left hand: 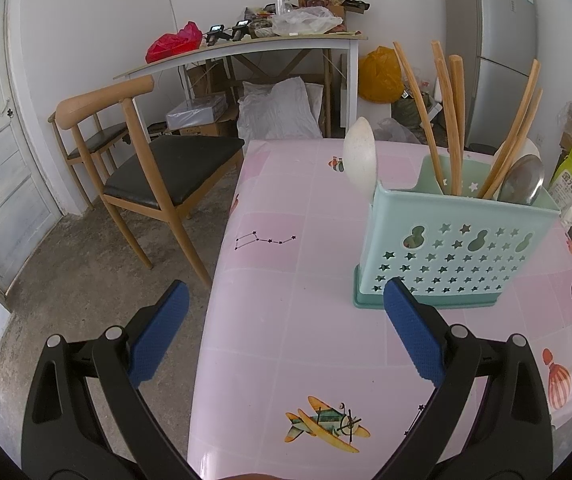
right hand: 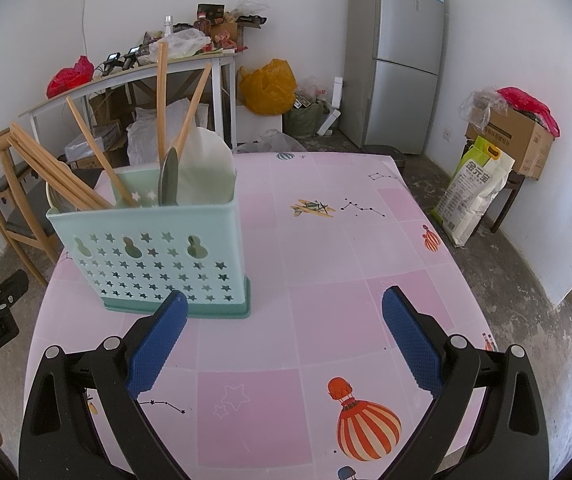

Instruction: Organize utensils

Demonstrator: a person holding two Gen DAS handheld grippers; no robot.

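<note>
So: caddy (right hand: 150,264) stands upright on the table (right hand: 325,272), at 10 o'clock from the right gripper (right hand: 284,306) and 1 o'clock from the left gripper (left hand: 286,296). Both sets of jaws are spread wide and hold nothing.

Caddy likely handles as thin plastic: light, a bit flexy, tips easily with tall contents. Best hold looks like the top rim or a narrow end wall. It's mint green, star-punched front, darker base tray.

White scoop (right hand: 206,168): looks like light, stiff plastic with a slick face; safer to pinch its edge. Stands at the caddy's right end in the right view.

Chopsticks (right hand: 86,148): wood, light, stiff, prone to rolling; grip mid-shaft. Fanned out, leaning.

Metal spoon (left hand: 523,180): probably heaviest, slippery; bowl up, handle hidden inside.
</note>
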